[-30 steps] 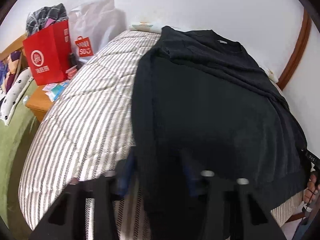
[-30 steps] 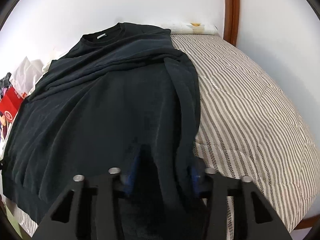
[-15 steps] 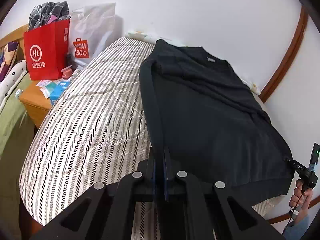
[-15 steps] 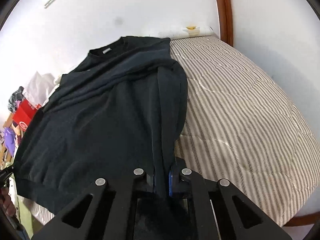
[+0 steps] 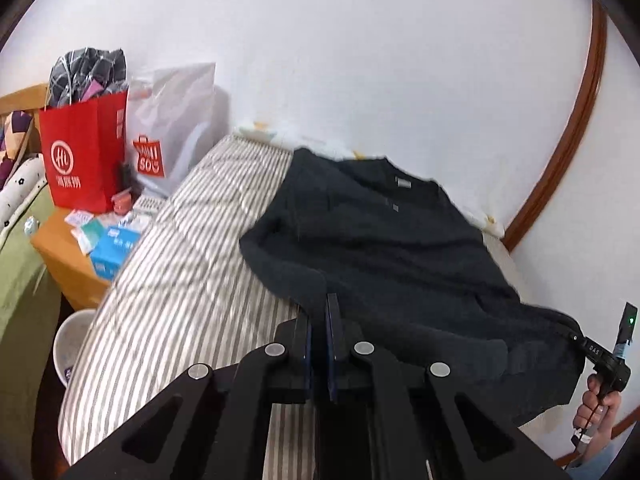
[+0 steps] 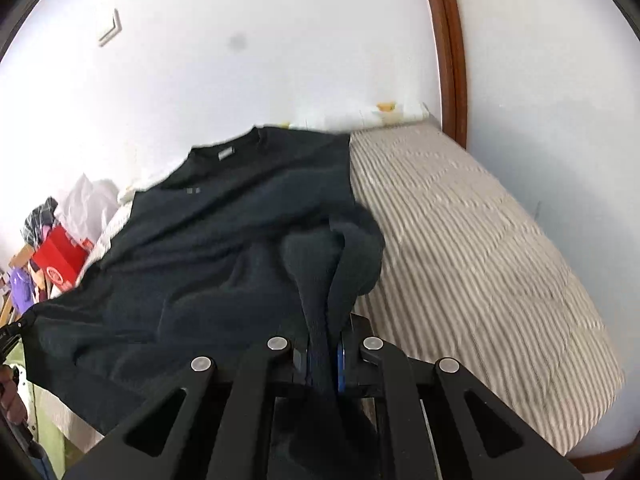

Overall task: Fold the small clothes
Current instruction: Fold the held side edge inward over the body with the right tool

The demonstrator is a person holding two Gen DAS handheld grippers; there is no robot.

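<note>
A black sweatshirt [image 5: 392, 248] lies on a striped bed, collar toward the far wall; it also shows in the right wrist view [image 6: 224, 240]. My left gripper [image 5: 318, 312] is shut on the sweatshirt's bottom left hem corner and holds it raised above the bed. My right gripper [image 6: 322, 344] is shut on the bottom right hem corner, with cloth bunched between its fingers. The near part of the sweatshirt hangs lifted between the two grippers. The right gripper [image 5: 600, 356] and the hand holding it show at the left wrist view's right edge.
The striped mattress [image 5: 180, 280] runs to a white wall. A wooden nightstand [image 5: 60, 256] left of the bed holds a red paper bag [image 5: 84, 152], a white Miniso bag [image 5: 172, 136] and small boxes. A brown door frame [image 6: 450, 52] stands at the bed's far right.
Both grippers closed on the bottom hem corners, then rose and moved toward the collar, lifting the near part of the sweatshirt off the bed.
</note>
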